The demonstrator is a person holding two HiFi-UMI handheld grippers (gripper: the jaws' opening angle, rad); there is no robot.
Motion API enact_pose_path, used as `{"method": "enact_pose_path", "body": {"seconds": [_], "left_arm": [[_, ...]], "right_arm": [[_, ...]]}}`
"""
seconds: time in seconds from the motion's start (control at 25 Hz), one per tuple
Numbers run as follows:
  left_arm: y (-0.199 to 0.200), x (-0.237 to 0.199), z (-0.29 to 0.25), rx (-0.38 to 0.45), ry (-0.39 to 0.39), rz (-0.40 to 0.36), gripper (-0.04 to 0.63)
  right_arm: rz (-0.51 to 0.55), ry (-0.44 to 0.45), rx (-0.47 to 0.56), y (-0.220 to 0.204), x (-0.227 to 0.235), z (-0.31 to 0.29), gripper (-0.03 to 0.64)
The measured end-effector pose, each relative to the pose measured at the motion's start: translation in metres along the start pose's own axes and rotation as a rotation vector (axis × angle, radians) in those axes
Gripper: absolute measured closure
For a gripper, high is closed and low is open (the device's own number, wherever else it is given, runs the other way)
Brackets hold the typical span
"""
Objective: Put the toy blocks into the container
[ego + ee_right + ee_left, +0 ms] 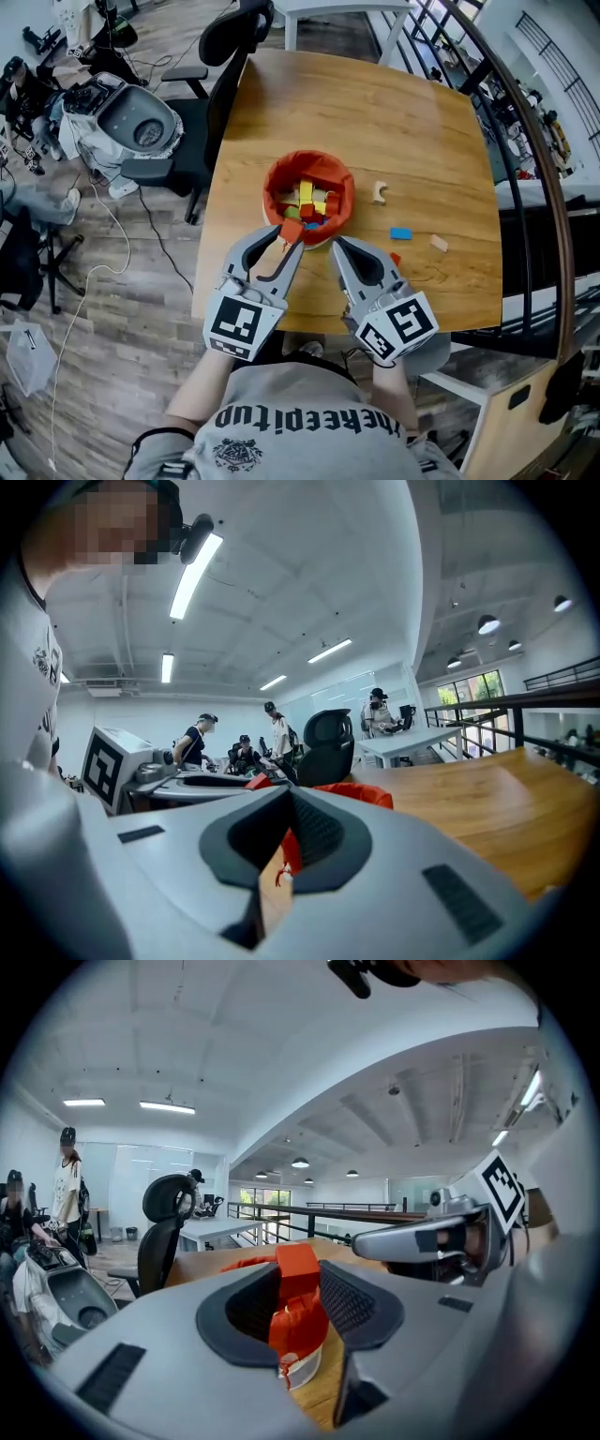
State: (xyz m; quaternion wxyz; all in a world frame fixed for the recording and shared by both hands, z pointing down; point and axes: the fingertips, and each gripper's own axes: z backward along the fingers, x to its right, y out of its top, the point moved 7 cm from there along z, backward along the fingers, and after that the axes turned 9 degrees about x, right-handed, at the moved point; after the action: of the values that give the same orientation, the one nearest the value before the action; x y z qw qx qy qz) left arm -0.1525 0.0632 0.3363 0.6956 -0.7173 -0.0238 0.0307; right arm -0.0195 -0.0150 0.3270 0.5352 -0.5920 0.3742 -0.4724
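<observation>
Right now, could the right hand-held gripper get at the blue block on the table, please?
Probably yes: the blue block lies in the open right of the right hand-held gripper, with bare table between. Its jaws are shut and empty, so they must open first.

A wooden table point(375, 122) stands on a plank floor point(141, 319), with a black office chair point(230, 42) at its far left corner, a grey-and-white machine point(136, 122) and loose cables point(120, 246) beside that, and a dark curved railing point(560, 262) on the right.
</observation>
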Motion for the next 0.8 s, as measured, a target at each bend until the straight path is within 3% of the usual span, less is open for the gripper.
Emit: {"method": "enact_pose_path", "body": {"seconds": [0.8], "left_arm": [[-0.017,-0.022,-0.032,-0.073,0.036,-0.017,0.451]], "right_arm": [[-0.011,-0.028,-0.007,-0.003,0.016,-0.006,0.606]]}}
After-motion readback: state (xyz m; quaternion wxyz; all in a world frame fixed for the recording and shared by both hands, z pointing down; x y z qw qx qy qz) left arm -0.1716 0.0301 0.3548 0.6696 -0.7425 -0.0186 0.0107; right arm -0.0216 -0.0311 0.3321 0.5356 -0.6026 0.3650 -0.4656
